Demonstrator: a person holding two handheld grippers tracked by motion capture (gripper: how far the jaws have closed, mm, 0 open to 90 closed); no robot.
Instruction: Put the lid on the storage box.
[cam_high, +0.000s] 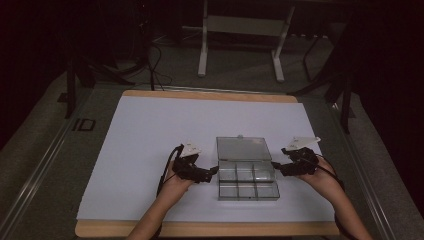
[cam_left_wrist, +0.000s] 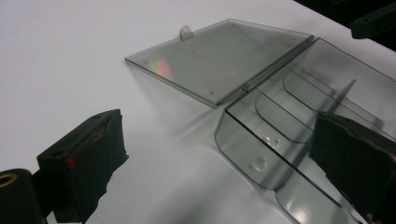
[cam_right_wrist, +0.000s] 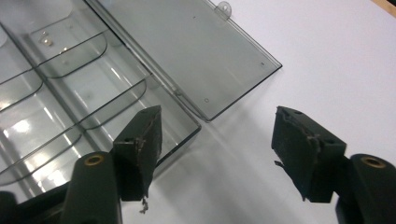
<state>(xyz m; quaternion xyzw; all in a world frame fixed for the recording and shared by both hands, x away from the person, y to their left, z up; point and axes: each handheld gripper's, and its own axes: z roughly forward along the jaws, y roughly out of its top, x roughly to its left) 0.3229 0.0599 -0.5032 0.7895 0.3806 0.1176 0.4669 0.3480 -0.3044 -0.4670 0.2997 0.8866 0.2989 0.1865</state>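
**Clear box open on the sheet, both grippers free at its sides**

Left side. My left gripper (cam_high: 212, 171) sits at the left wall of the clear box (cam_high: 247, 182). In the left gripper view its two black pads stand wide apart with nothing pressed between them; one pad (cam_left_wrist: 86, 156) is over the bare white sheet (cam_high: 150, 130), the other overlaps the box's near corner, and I cannot tell whether it touches the wall.

Centre. The box lies on the sheet toward the near edge of the table (cam_high: 210, 229), a little right of the middle. Its lid (cam_high: 243, 148) is folded fully back and lies flat on the sheet beyond the tray, joined along the hinge, with the small clasp tab (cam_left_wrist: 186, 31) at its far edge. The compartments look almost empty; a few small glints in one may be contents or mere reflections.

Right side. My right gripper (cam_high: 276, 165) is at the box's right wall. Its jaws stand apart and hold nothing: one pad (cam_right_wrist: 142, 144) hangs over the tray's corner, the other over the bare sheet.

Assessment. If the next step is closing, I judge it best done by steadying the tray with the left gripper while the right takes the lid's free edge near the tab, swings it over on the hinge and presses at the clasp. The thin plastic will slide on the sheet and flex if pinched hard.
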